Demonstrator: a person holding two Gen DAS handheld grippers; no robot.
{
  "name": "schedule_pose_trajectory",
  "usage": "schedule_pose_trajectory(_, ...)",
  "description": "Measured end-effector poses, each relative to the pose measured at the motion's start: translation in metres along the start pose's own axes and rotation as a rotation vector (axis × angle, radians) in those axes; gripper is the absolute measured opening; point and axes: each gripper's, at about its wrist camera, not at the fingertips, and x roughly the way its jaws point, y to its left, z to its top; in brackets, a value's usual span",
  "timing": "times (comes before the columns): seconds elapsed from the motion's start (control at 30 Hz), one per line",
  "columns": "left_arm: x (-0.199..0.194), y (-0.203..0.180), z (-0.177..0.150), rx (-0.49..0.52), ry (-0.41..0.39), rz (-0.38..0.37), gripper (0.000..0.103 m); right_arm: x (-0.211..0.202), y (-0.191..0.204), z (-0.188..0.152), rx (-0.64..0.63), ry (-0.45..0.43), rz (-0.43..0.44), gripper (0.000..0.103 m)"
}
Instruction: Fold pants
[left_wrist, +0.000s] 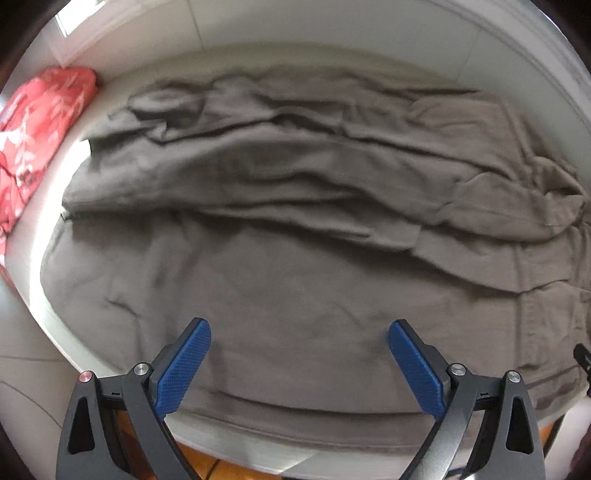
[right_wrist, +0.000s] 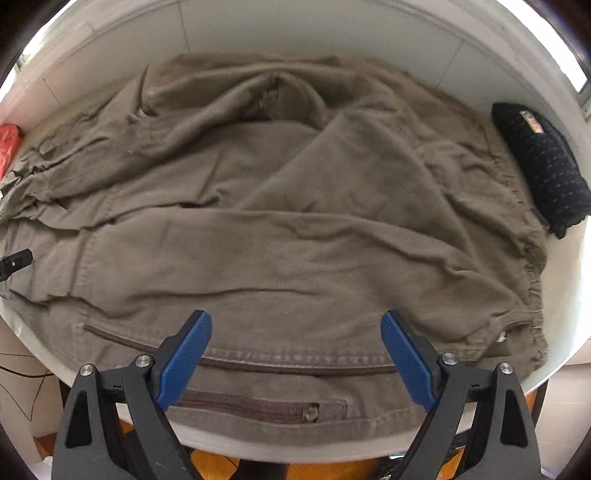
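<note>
Left wrist view: the left gripper points down at the brown pants. Its two blue pads stand wide apart, and nothing is between them. The pants lie spread out and wrinkly on a white table. They cover most of the table top. A red cloth with white flowers lies at the far left of the table, just beside the pants.

In the right wrist view, the right gripper also points down over the pants. Its jaws are wide open too, and they hold nothing. Under it are a long zipper and a short pocket zipper, near the table's front edge. A dark dotted cloth lies at the right end of the pants, touching them.
</note>
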Motion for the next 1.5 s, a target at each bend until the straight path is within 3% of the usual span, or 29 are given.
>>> schedule_pose_trajectory(0.1,0.003,0.001,-0.003,-0.002,-0.021,-0.008,0.102,0.007,-0.002,-0.005,0.010,0.019,0.006,0.091)
schedule_pose_trajectory(0.4,0.004,-0.004,-0.023,0.012,-0.006,-0.002,0.103,-0.007,-0.014,-0.041,0.041,-0.045,0.052,0.094)
schedule_pose_trajectory(0.57,0.001,-0.007,-0.046,0.025,0.011,-0.003,0.103,-0.010,-0.019,-0.056,-0.004,-0.033,0.075,0.095)
schedule_pose_trajectory(0.67,0.001,-0.008,-0.056,0.005,0.008,0.000,0.103,-0.008,-0.007,-0.076,-0.060,-0.009,0.044,0.095)
schedule_pose_trajectory(0.77,0.000,-0.007,-0.061,-0.020,0.023,-0.004,0.103,-0.030,-0.026,-0.106,0.037,-0.070,0.133,0.095)
schedule_pose_trajectory(0.83,-0.007,-0.006,-0.060,-0.031,0.014,-0.017,0.097,-0.038,-0.046,-0.124,0.127,-0.094,0.128,0.095)
schedule_pose_trajectory(0.93,-0.024,-0.006,-0.069,-0.047,-0.018,-0.033,0.097,-0.032,-0.087,-0.144,0.294,-0.081,0.146,0.092)
schedule_pose_trajectory(1.03,-0.035,-0.005,-0.082,-0.064,-0.037,-0.046,0.097,-0.024,-0.110,-0.151,0.383,-0.062,0.156,0.084)
schedule_pose_trajectory(1.2,-0.048,0.005,-0.095,-0.099,-0.019,-0.063,0.097,-0.017,-0.121,-0.143,0.421,-0.059,0.157,0.083)
schedule_pose_trajectory(1.27,-0.054,0.010,-0.106,-0.122,-0.019,-0.080,0.097,-0.016,-0.119,-0.139,0.410,-0.070,0.145,0.074)
schedule_pose_trajectory(1.33,-0.053,0.016,-0.118,-0.147,-0.021,-0.102,0.097,-0.019,-0.111,-0.131,0.405,-0.077,0.125,0.046)
schedule_pose_trajectory(1.37,-0.056,0.019,-0.122,-0.167,-0.022,-0.123,0.097,-0.020,-0.112,-0.131,0.419,-0.081,0.136,0.039)
schedule_pose_trajectory(1.4,-0.058,0.022,-0.125,-0.189,-0.024,-0.147,0.097,-0.020,-0.117,-0.130,0.449,-0.085,0.163,0.021)
schedule_pose_trajectory(1.43,-0.058,0.024,-0.127,-0.207,-0.022,-0.166,0.097,-0.019,-0.123,-0.129,0.472,-0.087,0.185,0.012)
schedule_pose_trajectory(1.5,-0.053,0.025,-0.127,-0.228,-0.015,-0.198,0.097,-0.029,-0.141,-0.128,0.549,-0.124,0.273,0.004)
